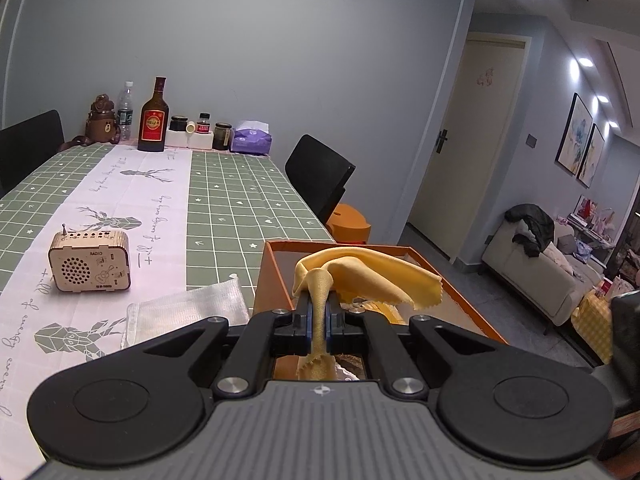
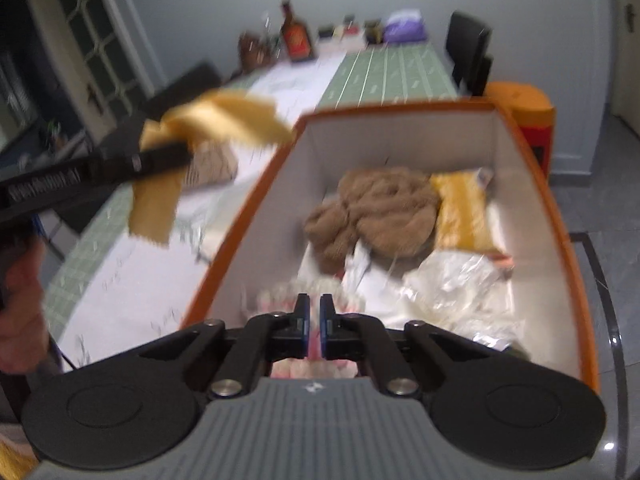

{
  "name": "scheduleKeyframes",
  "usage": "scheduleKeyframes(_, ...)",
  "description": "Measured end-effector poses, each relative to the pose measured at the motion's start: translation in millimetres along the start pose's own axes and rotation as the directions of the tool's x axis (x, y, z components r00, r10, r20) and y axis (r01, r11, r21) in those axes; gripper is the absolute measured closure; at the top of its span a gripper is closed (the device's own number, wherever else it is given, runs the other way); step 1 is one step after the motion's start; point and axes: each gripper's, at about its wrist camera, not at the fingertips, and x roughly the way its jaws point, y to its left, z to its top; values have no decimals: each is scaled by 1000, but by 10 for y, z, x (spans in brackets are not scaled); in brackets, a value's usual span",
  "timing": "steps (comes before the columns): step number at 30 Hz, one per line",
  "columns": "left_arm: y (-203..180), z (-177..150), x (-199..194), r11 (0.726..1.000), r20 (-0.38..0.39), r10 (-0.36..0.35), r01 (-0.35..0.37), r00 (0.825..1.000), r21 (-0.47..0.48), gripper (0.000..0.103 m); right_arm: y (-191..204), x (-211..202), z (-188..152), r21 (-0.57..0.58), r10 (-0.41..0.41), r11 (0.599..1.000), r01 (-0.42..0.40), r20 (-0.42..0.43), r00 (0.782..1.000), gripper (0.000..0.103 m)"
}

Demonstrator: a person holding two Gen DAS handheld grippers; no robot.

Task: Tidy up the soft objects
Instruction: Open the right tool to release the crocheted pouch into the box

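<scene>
At the bottom centre of my right view, my right gripper [image 2: 315,314] has its fingers nearly together on something pink and white low inside the orange box [image 2: 558,216]; blur hides what it is. At the bottom centre of my left view, my left gripper [image 1: 318,312] is clamped on the yellow cloth [image 1: 360,276], holding it just above the box's near rim, probably so it can drop in. Further in, a brown towel [image 2: 376,208] and a yellow packet [image 2: 464,212] already lie against the far wall. Left of the box sits a small wooden radio [image 1: 90,266].
</scene>
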Motion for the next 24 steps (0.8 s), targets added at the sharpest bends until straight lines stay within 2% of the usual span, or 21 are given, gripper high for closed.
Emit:
scheduleKeyframes(2, -6, -3, -3, 1000, 0, 3, -3, 1000, -1, 97, 39, 140, 9, -46, -48, 998, 46, -54, 997, 102)
scheduleKeyframes(7, -23, -39, 14, 1000, -8, 7, -7, 1000, -4, 97, 117, 259, 134, -79, 10, 997, -20, -131, 991, 102)
scheduleKeyframes(11, -25, -26, 43, 1000, -17, 4, -4, 1000, -2, 97, 190, 421, 114, -122, -21, 993, 1, -165, 986, 102)
scheduleKeyframes(17, -29, -12, 128, 1000, -35, -4, 3, 999, -3, 97, 67, 398, 125, -34, 12, 999, -17, -148, 989, 100)
scheduleKeyframes(21, -62, -11, 171, 1000, -43, 1, -1, 999, 10, 97, -36, 234, 106, 21, 48, 999, -46, -86, 995, 97)
scheduleKeyframes(24, -106, 20, 217, 1000, -48, 4, -4, 999, 18, 97, -83, 77, 140, 28, 28, 999, -27, -28, 999, 94)
